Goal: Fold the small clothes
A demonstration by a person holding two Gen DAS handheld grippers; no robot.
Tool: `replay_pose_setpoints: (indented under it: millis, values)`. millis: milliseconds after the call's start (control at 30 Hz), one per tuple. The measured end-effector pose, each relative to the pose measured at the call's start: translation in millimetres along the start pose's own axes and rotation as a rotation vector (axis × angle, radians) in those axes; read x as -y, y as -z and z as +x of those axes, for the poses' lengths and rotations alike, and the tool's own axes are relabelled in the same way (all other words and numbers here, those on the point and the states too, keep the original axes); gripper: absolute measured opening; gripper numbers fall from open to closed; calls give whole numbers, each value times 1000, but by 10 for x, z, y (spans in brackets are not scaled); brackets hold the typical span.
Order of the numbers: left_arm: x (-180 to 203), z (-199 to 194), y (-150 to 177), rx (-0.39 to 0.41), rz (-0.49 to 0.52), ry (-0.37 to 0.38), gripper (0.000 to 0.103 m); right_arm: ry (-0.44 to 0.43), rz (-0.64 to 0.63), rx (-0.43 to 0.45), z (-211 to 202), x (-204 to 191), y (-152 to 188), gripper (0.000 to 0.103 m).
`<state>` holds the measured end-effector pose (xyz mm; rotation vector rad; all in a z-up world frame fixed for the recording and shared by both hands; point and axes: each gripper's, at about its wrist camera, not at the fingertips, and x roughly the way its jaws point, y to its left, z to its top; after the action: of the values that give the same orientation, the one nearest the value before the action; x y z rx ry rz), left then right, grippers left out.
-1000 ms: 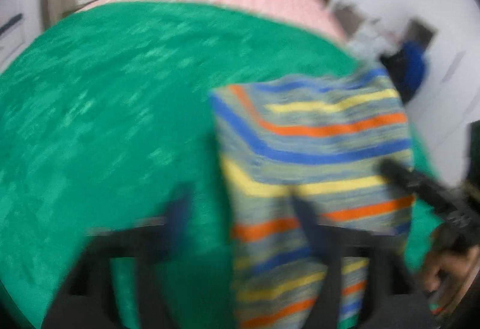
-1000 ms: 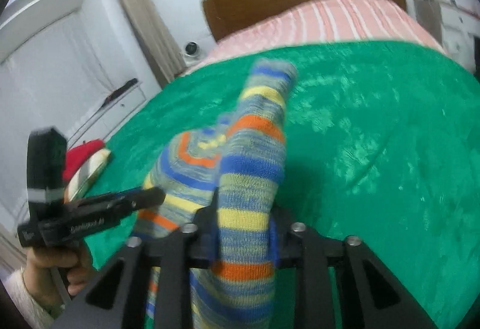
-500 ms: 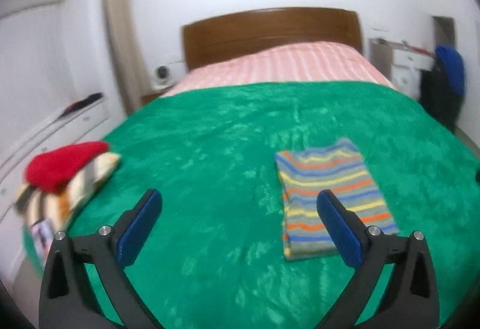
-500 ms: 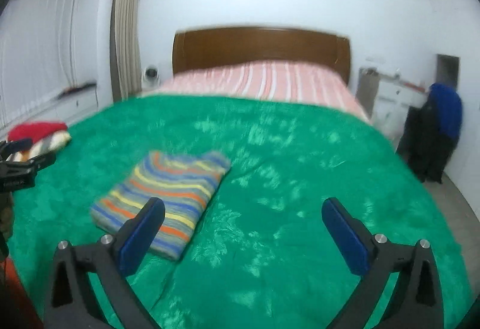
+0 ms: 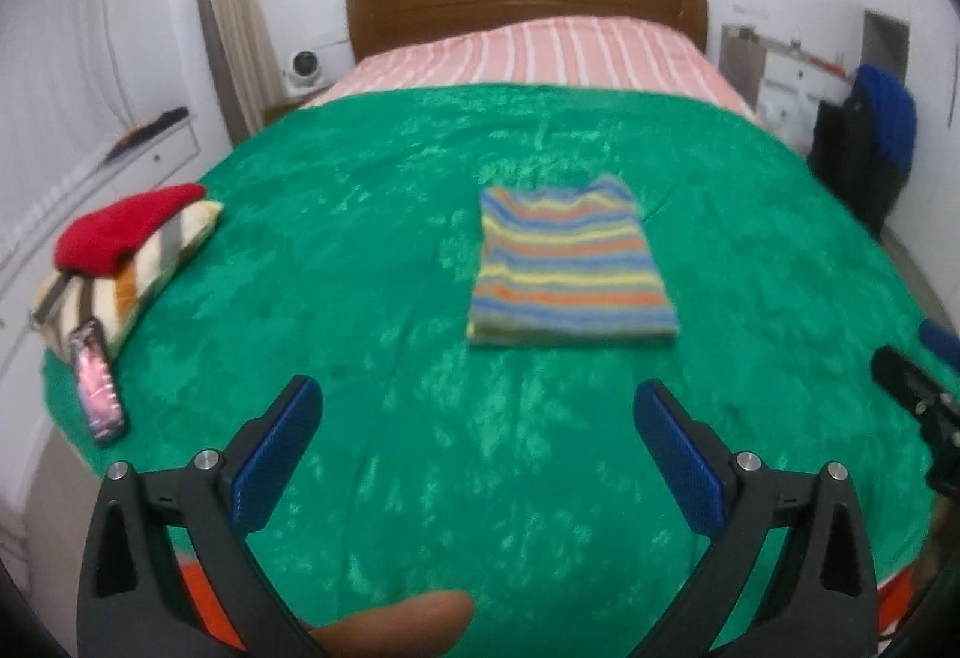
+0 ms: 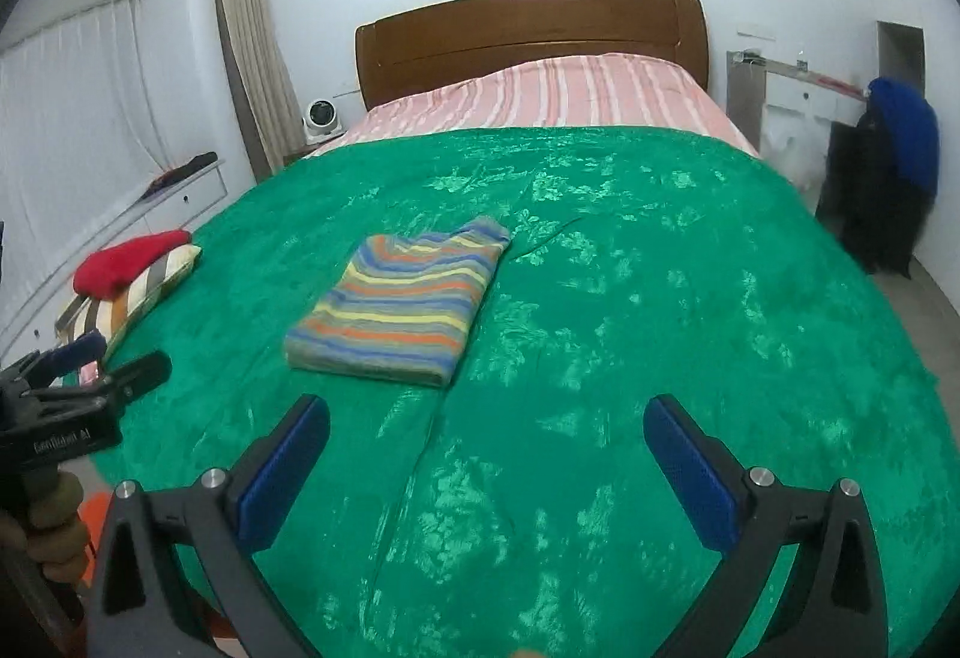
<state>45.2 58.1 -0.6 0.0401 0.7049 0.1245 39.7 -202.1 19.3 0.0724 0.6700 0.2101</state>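
Left wrist: left claw [image 5: 477, 427] spread wide above blanket [image 5: 390, 238]; right claw [image 6: 486, 442] likewise.

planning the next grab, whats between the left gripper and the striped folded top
Only bare green blanket lies between the left gripper and the striped folded top, seen in the left wrist view.
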Motion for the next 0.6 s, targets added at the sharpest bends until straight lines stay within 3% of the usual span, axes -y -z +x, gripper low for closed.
replay_pose_setpoints:
  millis: [167, 600]
  values:
    - [110, -79, 78, -21, 23, 15, 103, 5, -26, -43, -53, -168, 58, 103]
    - [144, -223, 211, -53, 71, -38, 103, -41, -113, -146, -125, -435, 209, 103]
